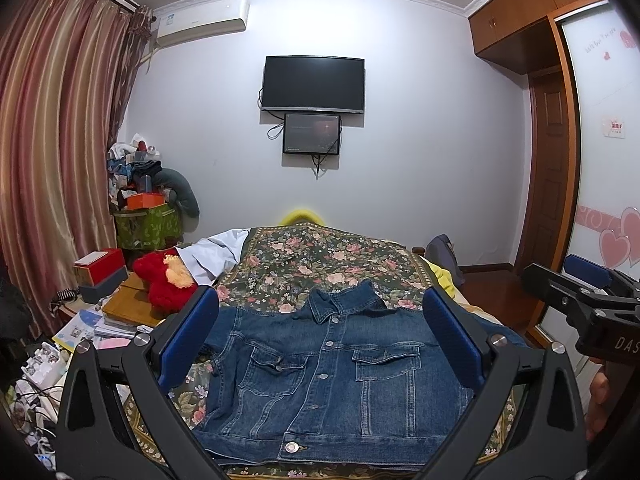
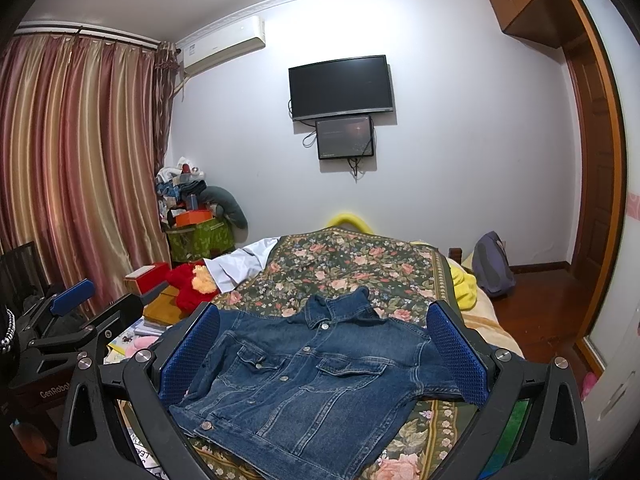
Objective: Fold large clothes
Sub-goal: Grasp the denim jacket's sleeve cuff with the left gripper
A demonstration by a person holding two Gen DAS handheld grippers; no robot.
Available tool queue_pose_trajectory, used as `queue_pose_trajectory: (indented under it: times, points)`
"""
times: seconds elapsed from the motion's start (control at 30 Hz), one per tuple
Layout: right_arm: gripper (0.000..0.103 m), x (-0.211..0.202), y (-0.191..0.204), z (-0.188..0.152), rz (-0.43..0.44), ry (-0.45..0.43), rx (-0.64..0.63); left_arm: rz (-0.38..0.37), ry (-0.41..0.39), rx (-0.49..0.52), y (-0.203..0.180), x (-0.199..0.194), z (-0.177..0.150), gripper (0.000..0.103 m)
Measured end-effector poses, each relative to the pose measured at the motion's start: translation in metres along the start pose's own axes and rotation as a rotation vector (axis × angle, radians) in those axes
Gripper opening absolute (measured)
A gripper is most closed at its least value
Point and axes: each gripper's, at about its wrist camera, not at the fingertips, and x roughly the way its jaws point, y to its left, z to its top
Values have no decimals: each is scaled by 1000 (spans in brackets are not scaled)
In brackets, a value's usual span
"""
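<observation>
Currently, the denim jacket [image 1: 320, 380] is laid flat, buttoned, on the floral bedspread [image 1: 320, 256]; both grippers' jaws are held spread above it.

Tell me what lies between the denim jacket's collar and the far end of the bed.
Only bare floral bedspread; nothing rests on that stretch beyond the denim jacket, seen in both wrist views.

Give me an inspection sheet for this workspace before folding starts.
Surface: bed under a floral cover.
Job's things: denim jacket lying flat, front up, buttoned, collar away from the cameras.
Clutter: red plush toy, white cloth, books and boxes left of the bed.
Grippers: left claw and right claw both open, holding nothing.
Cables: loose wires under the wall screens.
Surroundings: curtain, wardrobe.
</observation>
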Motion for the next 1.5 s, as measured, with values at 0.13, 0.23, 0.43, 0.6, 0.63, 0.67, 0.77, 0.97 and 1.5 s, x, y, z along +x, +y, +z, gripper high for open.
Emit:
queue_pose_trajectory:
  times: [0.13, 0.23, 0.43, 0.6, 0.63, 0.67, 0.77, 0.97, 1.5]
  points:
    - [103, 1, 0, -1, 2, 1, -2, 1, -7, -2, 2, -1, 0, 103]
    - [103, 4, 1, -3, 4, 2, -7, 4, -11, -3, 4, -2, 1, 103]
    - [103, 9, 0, -4, 2, 10, -9, 17, -24, -16, 7, 1, 2, 103]
    - [103, 22, 2, -2, 12, 36, -18, 40, -11, -44, 20, 11, 2, 103]
    - [103, 25, 3, -2, 15, 40, -21, 51, 0, -51, 26, 17, 1, 103]
    - [103, 30, 5, -2, 20, 48, -24, 60, 11, -58, 31, 22, 0, 103]
    - [103, 49, 10, -2, 23, 64, -29, 86, 38, -68, 45, 38, -3, 103]
    - [103, 101, 19, -2, 9, 114, -61, 192, 111, -100, 92, 84, -16, 103]
    - [103, 329, 39, -47, 33, 453, -131, 404, 547, -393, 263, 237, -120, 103]
